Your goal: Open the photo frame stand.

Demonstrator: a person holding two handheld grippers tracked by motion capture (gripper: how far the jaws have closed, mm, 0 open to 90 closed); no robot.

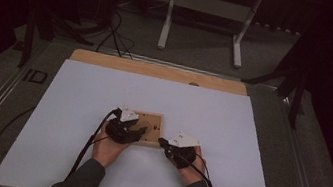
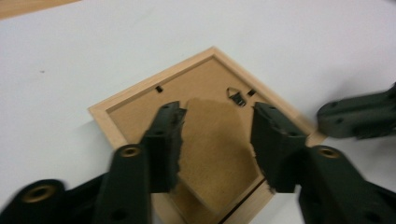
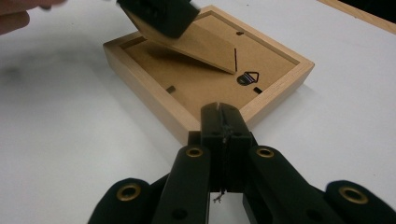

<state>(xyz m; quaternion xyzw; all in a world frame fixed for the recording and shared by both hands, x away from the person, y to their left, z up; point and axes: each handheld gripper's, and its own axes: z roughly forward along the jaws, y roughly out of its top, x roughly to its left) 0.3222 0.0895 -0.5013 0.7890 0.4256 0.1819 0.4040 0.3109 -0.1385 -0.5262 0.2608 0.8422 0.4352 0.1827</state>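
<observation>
High view: a wooden picture frame is lying face down mid-sheet. Left gripper view: the left gripper is straddling the frame's raised stand flap, jaws apart; whether they touch it is unclear. The flap looks thin, light and bendable. Right gripper view: the right gripper, jaws closed and empty, is pressing the frame's near corner.

1. white sheet: bare to the left, right and far side of the frame; open passage all round there.
2. wooden picture frame: lies back-up at the sheet's middle, the one thing standing on it.
3. stand flap: lifted off the frame's back, tilted, blocking the space above the recess.
4. left gripper: jaws spread either side of the flap, over the frame's near left.
5. right gripper: jaws pressed together, tip at the frame's near right corner.
</observation>
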